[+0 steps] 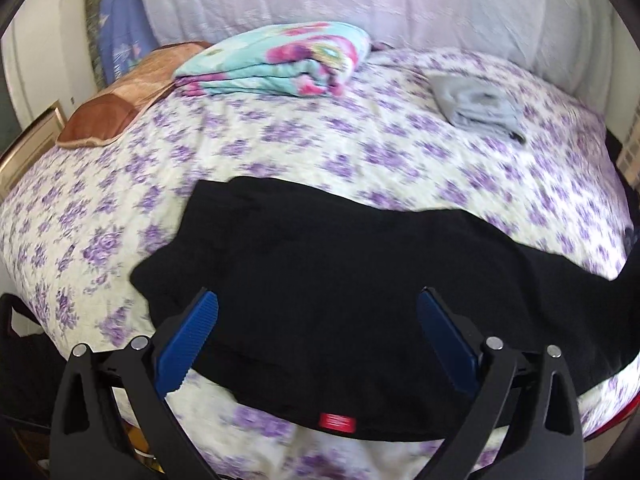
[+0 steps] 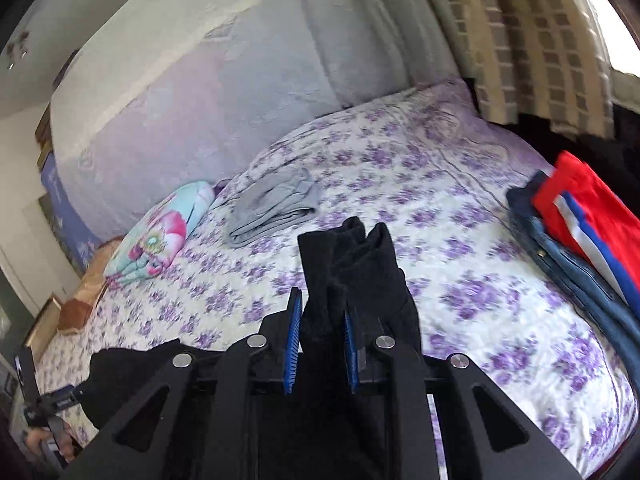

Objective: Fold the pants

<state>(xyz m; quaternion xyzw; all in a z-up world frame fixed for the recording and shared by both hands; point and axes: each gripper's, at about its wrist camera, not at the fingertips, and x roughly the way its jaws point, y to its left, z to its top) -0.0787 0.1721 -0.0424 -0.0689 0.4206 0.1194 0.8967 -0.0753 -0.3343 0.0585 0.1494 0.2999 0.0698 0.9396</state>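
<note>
Black pants (image 1: 320, 280) on bed (image 1: 280, 152): right gripper (image 2: 320, 344) clamped on bunched leg end, left gripper (image 1: 316, 344) wide open, empty; risk: thin bite slips w/ lift, fold skews.

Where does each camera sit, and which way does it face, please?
Left wrist: on the left tongs, looking down over the black pants across the bed; its open fingers show.
Right wrist: on the right tongs, shut on the pants' bunched end, facing the curtain.
Both share the bed, gray clothes and flowered blanket.
</note>
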